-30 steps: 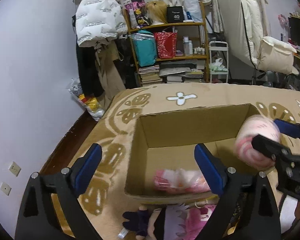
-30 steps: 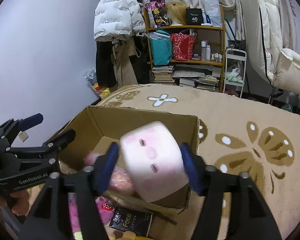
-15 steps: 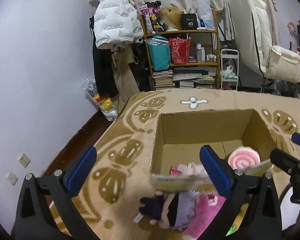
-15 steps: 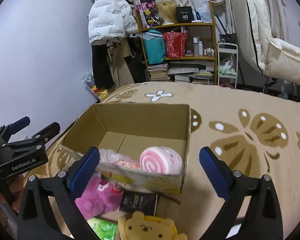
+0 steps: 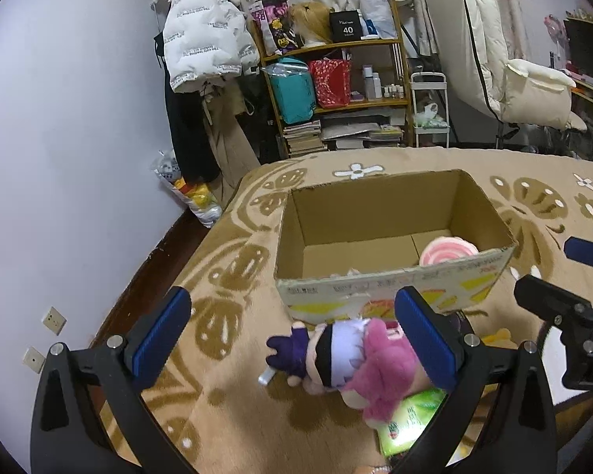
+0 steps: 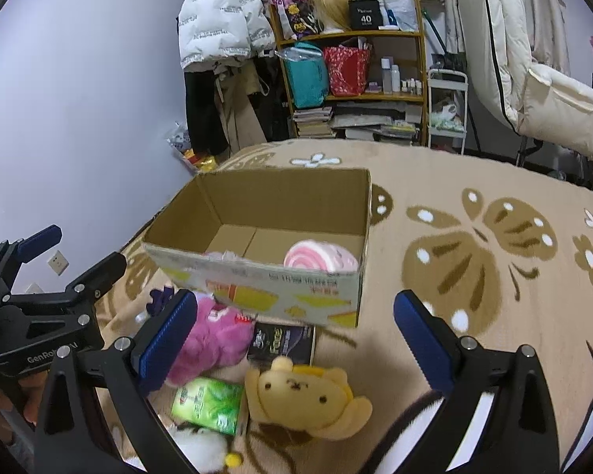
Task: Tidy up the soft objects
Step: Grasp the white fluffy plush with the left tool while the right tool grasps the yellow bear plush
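An open cardboard box (image 5: 391, 296) (image 6: 280, 280) stands on the rug. A pink swirl-roll plush (image 5: 446, 251) (image 6: 320, 258) lies inside at its right end, beside another pale pink soft item (image 6: 223, 256). A pink-and-purple doll (image 5: 352, 359) (image 6: 213, 339) lies in front of the box. A yellow bear plush (image 6: 304, 395) lies nearer. My left gripper (image 5: 292, 335) is open and empty above the doll. My right gripper (image 6: 296, 339) is open and empty above the bear.
A green packet (image 6: 209, 403) (image 5: 411, 422) and a dark packet (image 6: 282, 341) lie by the toys. A white fluffy toy (image 6: 197, 446) lies at the front. The patterned rug (image 6: 474, 245) extends right. A shelf (image 5: 336, 79) and white chair (image 5: 514, 79) stand behind.
The right gripper opened and dropped the pink roll plush into the box. Both grippers then pulled back from the box, bringing the floor toys into view.
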The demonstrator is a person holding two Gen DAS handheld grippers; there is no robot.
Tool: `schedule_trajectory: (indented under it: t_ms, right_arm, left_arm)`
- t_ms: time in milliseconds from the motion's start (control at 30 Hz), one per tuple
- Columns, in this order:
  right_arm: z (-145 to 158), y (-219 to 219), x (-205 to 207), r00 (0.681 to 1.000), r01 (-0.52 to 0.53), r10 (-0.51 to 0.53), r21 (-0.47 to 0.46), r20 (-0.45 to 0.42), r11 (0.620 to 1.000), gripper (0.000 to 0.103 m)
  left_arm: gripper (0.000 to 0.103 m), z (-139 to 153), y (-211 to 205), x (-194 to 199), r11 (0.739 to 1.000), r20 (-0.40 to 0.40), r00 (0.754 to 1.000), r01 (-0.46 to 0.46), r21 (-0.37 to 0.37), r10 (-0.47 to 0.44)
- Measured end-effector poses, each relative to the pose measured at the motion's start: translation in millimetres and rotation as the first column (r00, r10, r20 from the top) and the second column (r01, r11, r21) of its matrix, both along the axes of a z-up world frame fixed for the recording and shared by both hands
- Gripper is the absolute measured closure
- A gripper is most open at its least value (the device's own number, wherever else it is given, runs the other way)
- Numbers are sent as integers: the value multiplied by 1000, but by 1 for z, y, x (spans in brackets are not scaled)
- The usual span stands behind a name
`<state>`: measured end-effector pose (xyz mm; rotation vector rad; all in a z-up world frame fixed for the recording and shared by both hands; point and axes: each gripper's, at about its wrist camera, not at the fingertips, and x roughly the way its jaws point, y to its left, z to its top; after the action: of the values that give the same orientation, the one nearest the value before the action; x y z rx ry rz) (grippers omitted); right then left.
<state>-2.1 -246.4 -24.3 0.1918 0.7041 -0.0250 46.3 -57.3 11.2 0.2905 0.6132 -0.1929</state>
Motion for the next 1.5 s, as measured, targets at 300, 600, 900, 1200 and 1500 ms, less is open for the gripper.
schedule_trajectory:
  t_ms: [300,600,900,1200,1500]
  right_arm:
    - [-17,-5,-11,996,26,-21,54,-89,998,0]
    - [-35,-4,-12,986,35,-22,80,-164,996,0]
    - [-49,-1,-7,971,27,-4,92,-239,995,0]
    - [-71,0,2,944,33,5,109,-329,994,0]
    - [-92,-4,13,910,47,18,146,-415,988,0]
  left_arm:
    - [1,-17,9,-23,1000,-74,997,-21,-7,20]
    - [1,-36,18,-36,997,-189,981,-52,-49,42]
    - [1,-63,12,-44,996,-350,936,-53,-67,26]
    - [1,-88,-7,-41,998,-472,881,-6,-64,-25]
    - [1,-114,-27,-40,997,-582,810,57,-54,-78]
